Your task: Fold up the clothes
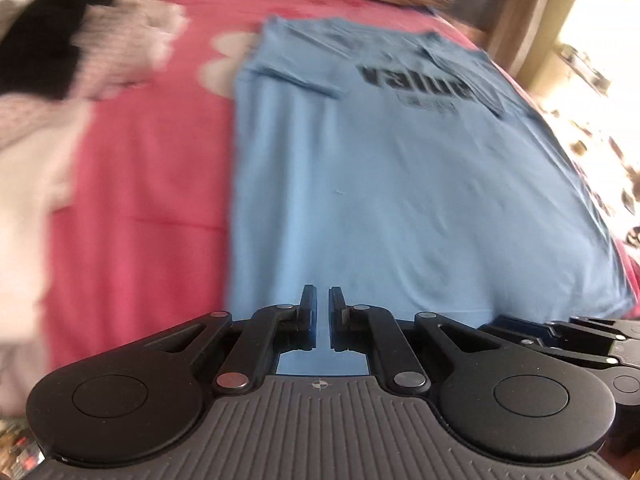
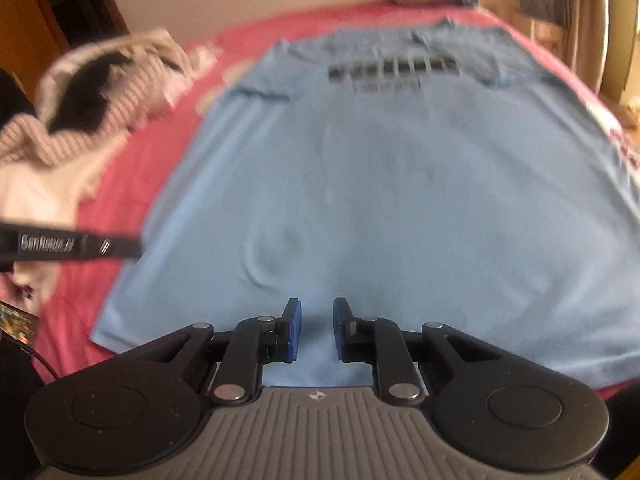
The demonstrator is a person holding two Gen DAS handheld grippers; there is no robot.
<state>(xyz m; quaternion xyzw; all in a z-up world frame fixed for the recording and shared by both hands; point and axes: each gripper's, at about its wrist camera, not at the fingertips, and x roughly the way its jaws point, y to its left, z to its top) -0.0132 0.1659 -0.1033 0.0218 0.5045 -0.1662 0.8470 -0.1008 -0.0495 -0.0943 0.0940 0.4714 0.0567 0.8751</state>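
Fingers of the left gripper nearly together, gripping nothing — right gripper slightly parted, also bare.
Both hang above the near hem of a blue T-shirt spread flat on a pink bedspread — clothes pile far left.

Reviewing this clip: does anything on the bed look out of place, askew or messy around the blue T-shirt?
The blue T-shirt lies flat on the pink bedspread, a small wrinkle near its hem. The only untidy thing is a heap of crumpled clothes beside it, pale knit with something black inside, unfolded. Both views are motion-blurred.
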